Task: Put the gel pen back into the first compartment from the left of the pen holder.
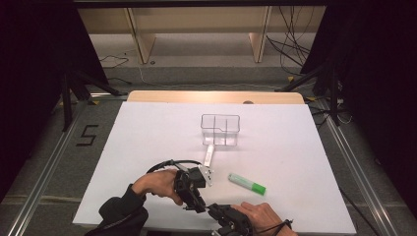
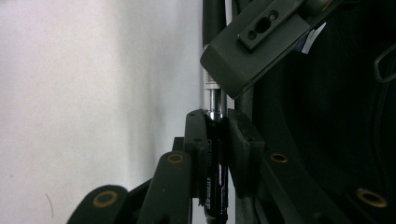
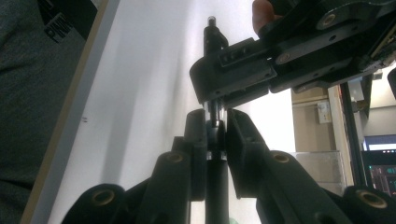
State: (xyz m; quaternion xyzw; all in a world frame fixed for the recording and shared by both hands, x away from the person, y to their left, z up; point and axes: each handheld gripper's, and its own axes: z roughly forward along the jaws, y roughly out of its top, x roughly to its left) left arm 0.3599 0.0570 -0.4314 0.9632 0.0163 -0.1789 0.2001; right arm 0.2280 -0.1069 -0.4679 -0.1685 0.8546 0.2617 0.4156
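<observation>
both grippers meeting at the near edge of the white worktop (image 1: 147, 128), around 6 o'clock in the high view. left gripper (image 1: 196, 204) held in the left hand (image 1: 155, 184), angled down toward 5 o'clock; right gripper (image 1: 216, 210) in the right hand (image 1: 263, 216), pointing toward 9 o'clock, tip to tip with the other.

between them, a slim dark pen (image 2: 215, 163) with white print on its barrel and a shiny metal section toward 12 o'clock in the left gripper view. left jaws narrow, pads pressed on the dark barrel from both sides. right jaws likewise narrow in the right gripper view, clamped on the same pen (image 3: 216, 140) just below its metal section, with the left gripper crossing at 1 o'clock over the pen's far end.

well apart from the grippers: a green-capped white marker (image 1: 247, 183) lying at 3 o'clock of the left gripper, a clear divided box (image 1: 220, 129) toward 12 o'clock, and a pale flat stick (image 1: 209, 155) lying just in front of that box.
</observation>
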